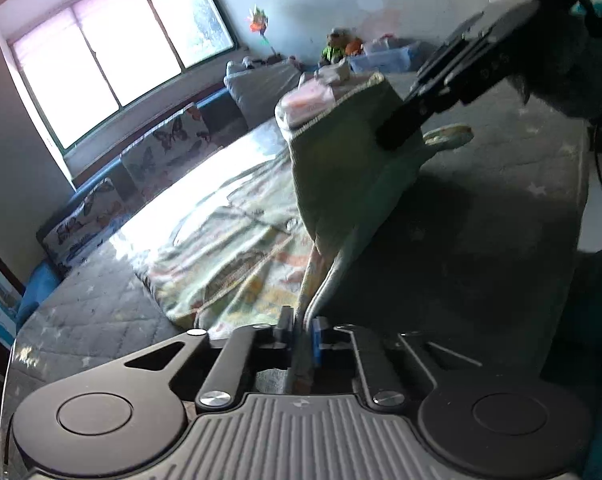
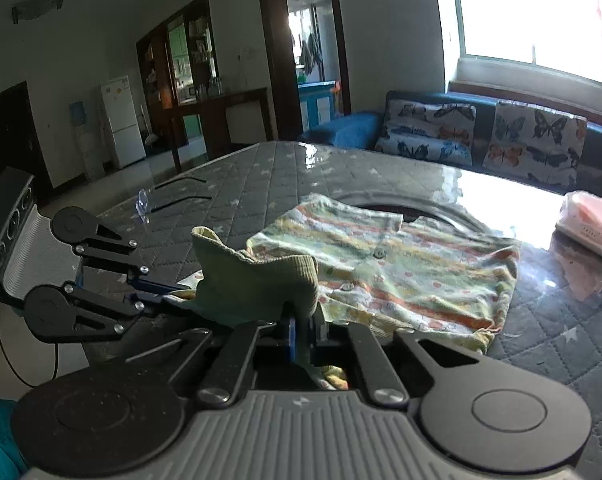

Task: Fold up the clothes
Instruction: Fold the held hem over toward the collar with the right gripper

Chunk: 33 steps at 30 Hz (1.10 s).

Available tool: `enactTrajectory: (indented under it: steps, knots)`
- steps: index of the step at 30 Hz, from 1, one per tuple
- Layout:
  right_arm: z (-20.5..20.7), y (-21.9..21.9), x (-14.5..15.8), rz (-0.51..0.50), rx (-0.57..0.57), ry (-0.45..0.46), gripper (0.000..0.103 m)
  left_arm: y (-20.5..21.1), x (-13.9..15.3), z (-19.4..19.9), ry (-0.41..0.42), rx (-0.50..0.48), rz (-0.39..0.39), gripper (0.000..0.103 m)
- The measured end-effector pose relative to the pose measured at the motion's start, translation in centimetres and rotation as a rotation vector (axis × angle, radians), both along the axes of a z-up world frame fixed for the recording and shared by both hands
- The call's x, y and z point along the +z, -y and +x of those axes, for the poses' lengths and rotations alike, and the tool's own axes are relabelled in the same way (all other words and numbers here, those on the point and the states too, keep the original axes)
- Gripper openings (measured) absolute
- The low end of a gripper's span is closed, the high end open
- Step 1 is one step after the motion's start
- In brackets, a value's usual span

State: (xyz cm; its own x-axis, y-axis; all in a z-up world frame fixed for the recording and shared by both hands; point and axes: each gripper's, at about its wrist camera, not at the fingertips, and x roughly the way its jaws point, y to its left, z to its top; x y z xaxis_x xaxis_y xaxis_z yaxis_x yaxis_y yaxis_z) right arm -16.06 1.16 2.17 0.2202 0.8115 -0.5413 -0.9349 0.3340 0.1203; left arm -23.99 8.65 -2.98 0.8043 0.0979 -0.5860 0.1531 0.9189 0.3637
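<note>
Above the mattress (image 2: 241, 184), both tongs (image 1: 301, 332) (image 2: 303, 332) clamped tight on the garment's green hem (image 2: 257, 284).

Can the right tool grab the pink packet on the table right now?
Probably not. The right tool is shut on the green cloth, so it has no free grip, and the pink packet sits apart, past the striped shirt. It would need to let go first.
</note>
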Motion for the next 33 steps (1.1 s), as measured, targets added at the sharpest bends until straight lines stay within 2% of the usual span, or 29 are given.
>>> enactTrajectory:
  steps: [5, 10, 13, 17, 25, 29, 33]
  knots:
    - [-0.9, 1.4, 1.1, 0.047, -0.007, 0.023, 0.004, 0.3, 1.8, -1.1, 0.036, -0.029, -0.044, 0.005]
    - [-2.7, 4.2, 3.2, 0.08, 0.01, 0.029, 0.004, 1.7, 4.4, -4.1, 0.058, -0.097, -0.116, 0.005]
    - [-4.1, 5.9, 4.5, 0.073, 0.031, 0.009, 0.004, 2.4, 5.7, -5.7, 0.063, -0.117, -0.144, 0.005]
    - [-4.3, 6.1, 5.6, 0.047, 0.047, 0.016, 0.004, 2.3, 6.3, -5.5, 0.078, -0.102, -0.17, 0.005]
    - [0.4, 1.1, 6.3, 0.033, 0.055, 0.048, 0.004, -1.7, 6.1, -0.6, 0.079, 0.011, -0.201, 0.005]
    - [4.1, -3.2, 6.4, -0.01, 0.06, 0.088, 0.004, -4.6, 5.9, 2.4, 0.073, 0.058, -0.217, 0.005]
    - [7.0, -7.3, 5.3, -0.06, 0.068, 0.12, 0.004, -7.1, 4.6, 5.9, 0.038, 0.11, -0.212, 0.005]
